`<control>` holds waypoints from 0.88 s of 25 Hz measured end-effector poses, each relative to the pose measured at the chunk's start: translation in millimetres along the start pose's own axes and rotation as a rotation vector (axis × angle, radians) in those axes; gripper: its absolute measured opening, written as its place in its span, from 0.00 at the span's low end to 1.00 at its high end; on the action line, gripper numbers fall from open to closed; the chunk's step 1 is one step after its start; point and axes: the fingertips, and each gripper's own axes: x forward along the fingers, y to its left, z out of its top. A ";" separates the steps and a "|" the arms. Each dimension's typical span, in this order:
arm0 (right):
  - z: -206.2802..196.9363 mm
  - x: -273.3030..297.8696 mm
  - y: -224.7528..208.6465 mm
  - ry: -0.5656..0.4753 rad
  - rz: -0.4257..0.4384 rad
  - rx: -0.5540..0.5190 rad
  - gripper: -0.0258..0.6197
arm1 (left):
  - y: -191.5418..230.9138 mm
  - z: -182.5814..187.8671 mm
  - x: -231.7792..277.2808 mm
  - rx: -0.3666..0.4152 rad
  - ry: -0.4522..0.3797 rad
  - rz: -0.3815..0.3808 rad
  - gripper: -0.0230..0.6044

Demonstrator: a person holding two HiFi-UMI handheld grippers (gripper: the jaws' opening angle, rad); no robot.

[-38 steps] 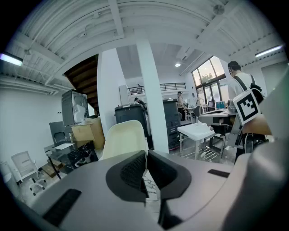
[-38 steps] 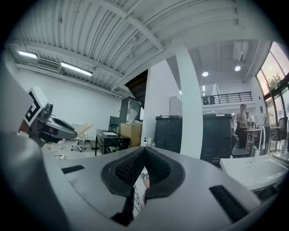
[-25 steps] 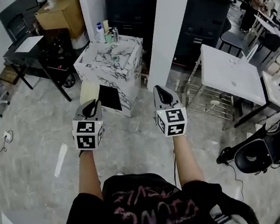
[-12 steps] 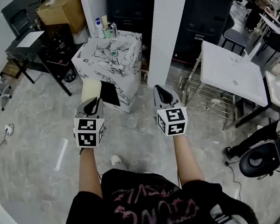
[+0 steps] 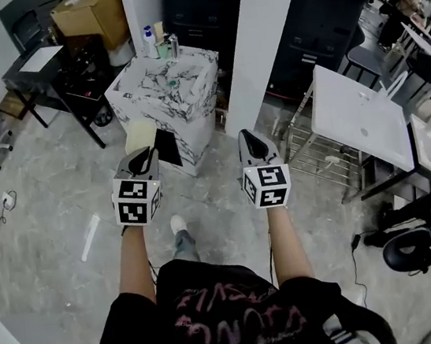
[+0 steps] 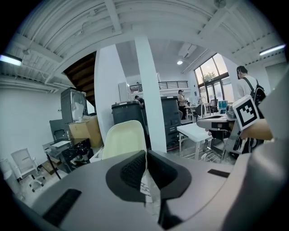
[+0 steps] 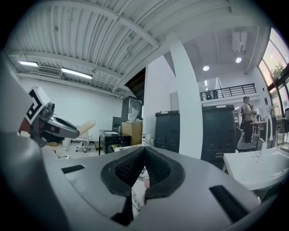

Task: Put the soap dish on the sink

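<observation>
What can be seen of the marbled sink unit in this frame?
The sink unit is a box-shaped cabinet, white with black marble-like veining, standing upright beside a white pillar. Its top is recessed as a basin, with a small greenish item inside, too small to identify. Several bottles stand at its back corner. A dark panel shows low on its front, and a cream chair stands just before it.
</observation>
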 end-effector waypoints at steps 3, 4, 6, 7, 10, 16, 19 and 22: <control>-1.1 24.1 -2.9 0.000 -0.009 -0.007 0.06 | 14.8 -2.6 21.4 -0.003 0.004 -0.004 0.08; -0.5 33.7 -4.0 0.002 -0.011 -0.011 0.06 | 21.2 -1.7 29.5 -0.005 0.005 -0.006 0.08; -0.9 53.1 -5.7 0.013 -0.015 -0.015 0.06 | 33.5 -0.7 46.0 -0.012 0.009 -0.012 0.08; -2.4 62.4 -5.8 0.019 -0.017 -0.015 0.06 | 39.2 -1.8 54.2 -0.016 0.015 -0.017 0.08; -6.4 91.0 -4.8 0.033 -0.027 -0.013 0.06 | 57.5 -5.4 78.3 -0.025 0.026 -0.034 0.08; 2.9 152.5 -4.5 0.040 -0.057 -0.005 0.06 | 100.3 -0.4 123.7 -0.031 0.034 -0.069 0.08; 11.2 186.2 -2.2 0.041 -0.071 -0.008 0.06 | 125.7 4.1 147.7 -0.034 0.032 -0.085 0.08; 18.7 220.3 -0.3 0.042 -0.088 -0.008 0.06 | 150.2 7.2 170.8 -0.034 0.034 -0.105 0.08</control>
